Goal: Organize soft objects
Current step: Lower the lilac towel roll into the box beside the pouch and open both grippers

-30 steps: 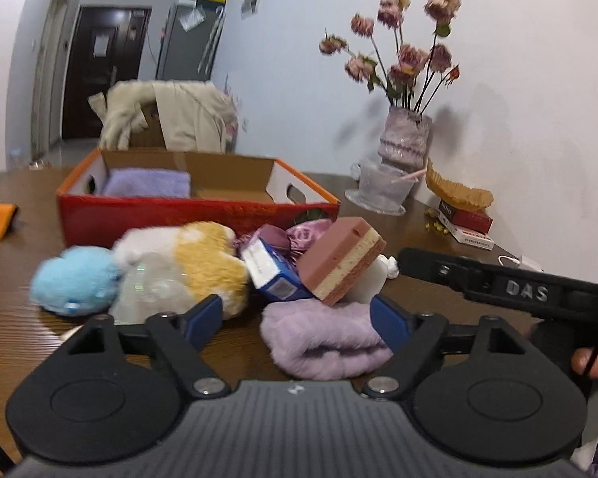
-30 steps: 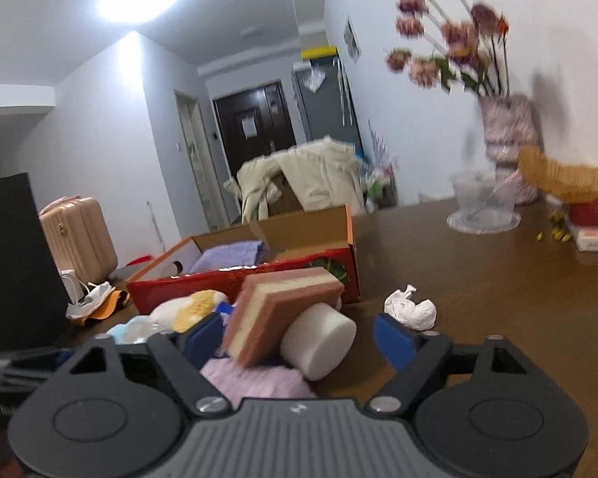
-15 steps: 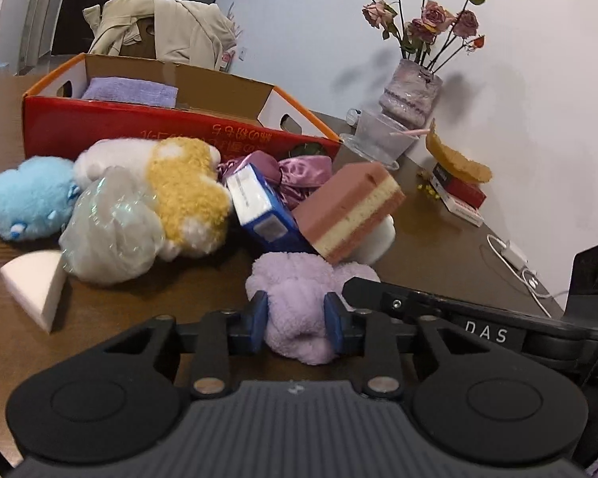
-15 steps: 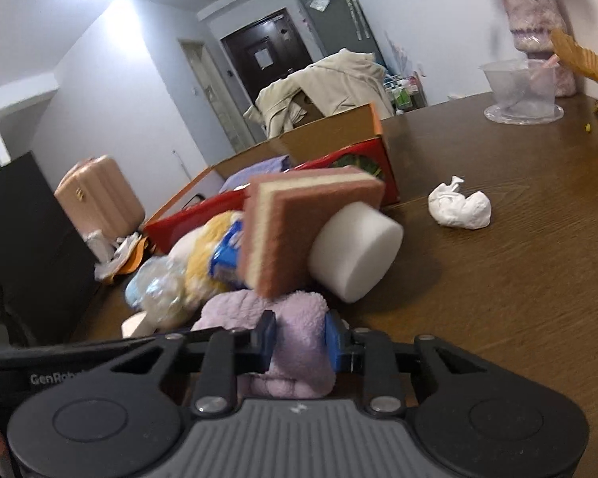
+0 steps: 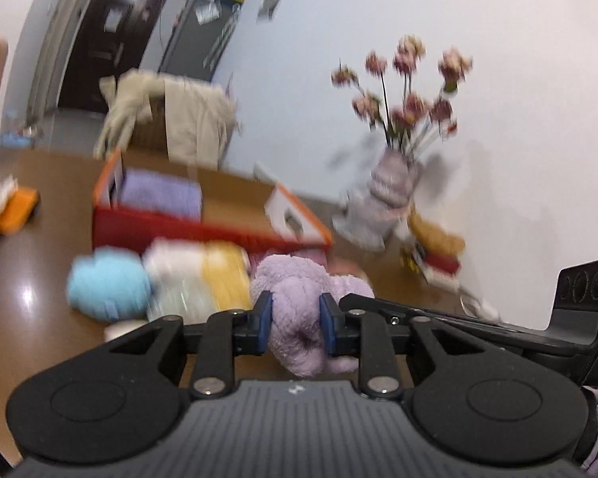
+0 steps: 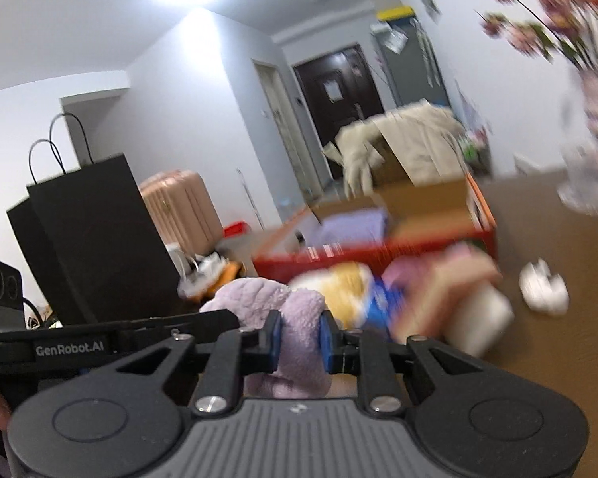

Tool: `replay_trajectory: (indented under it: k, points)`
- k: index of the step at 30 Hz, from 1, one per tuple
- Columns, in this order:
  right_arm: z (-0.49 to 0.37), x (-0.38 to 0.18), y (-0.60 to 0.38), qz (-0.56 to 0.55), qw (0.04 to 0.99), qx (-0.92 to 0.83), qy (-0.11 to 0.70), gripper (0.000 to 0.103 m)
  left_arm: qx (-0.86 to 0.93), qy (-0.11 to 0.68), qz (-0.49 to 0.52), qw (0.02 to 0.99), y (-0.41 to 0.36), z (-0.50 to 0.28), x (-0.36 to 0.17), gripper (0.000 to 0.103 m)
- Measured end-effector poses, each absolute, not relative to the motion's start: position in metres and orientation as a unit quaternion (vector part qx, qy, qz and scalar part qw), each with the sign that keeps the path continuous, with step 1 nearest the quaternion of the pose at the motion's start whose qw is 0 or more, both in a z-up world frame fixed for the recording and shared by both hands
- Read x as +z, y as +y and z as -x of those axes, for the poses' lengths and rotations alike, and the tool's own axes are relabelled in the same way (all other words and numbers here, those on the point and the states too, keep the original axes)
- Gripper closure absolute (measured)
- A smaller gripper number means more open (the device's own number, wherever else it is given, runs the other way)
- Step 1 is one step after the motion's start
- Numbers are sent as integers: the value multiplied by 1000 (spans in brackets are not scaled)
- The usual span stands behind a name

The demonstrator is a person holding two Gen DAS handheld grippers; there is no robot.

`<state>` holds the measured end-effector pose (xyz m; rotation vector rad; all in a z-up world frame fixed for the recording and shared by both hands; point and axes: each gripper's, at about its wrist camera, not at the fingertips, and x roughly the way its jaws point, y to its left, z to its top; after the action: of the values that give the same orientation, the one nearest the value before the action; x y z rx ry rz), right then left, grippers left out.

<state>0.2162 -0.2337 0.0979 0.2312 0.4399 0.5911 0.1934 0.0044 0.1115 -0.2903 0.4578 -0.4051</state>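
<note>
The left gripper (image 5: 292, 320) and the right gripper (image 6: 299, 340) have just squeezed their blue fingers (image 5: 264, 316) onto the fluffy purple towel (image 5: 301, 302), which hangs between them above the brown worktop (image 5: 32, 279). Beyond it sits the red box (image 5: 203, 227).

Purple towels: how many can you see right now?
2. One purple towel is clamped by both tongs above the table; the other lies in the red box. More may hide in the blurred pile.
</note>
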Motion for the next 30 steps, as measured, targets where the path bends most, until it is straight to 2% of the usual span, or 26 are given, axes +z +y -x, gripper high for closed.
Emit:
replay_trajectory:
  k: [5, 10, 18, 21, 22, 25, 30]
  points:
    - [-287, 143, -201, -75, 931, 294, 205, 84, -181, 206, 155, 949, 30, -262, 143, 78]
    - [-397, 156, -172, -95, 913, 294, 266, 84, -154, 228, 177, 945, 57, -357, 153, 78]
    - [-525, 102, -116, -80, 894, 245, 367, 84, -108, 307, 156, 933, 76, -472, 108, 77]
    - [-553, 78, -106, -89, 880, 231, 404, 83, -78, 324, 135, 933, 78, -488, 94, 73]
    - [-558, 72, -105, -96, 878, 226, 411, 77, -79, 320, 135, 934, 80, -489, 91, 71]
    - [-566, 57, -101, -111, 862, 222, 443, 73, -81, 314, 144, 935, 86, -483, 87, 67]
    - [-548, 75, -111, -110, 876, 212, 418, 51, -65, 290, 135, 945, 83, -451, 101, 62]
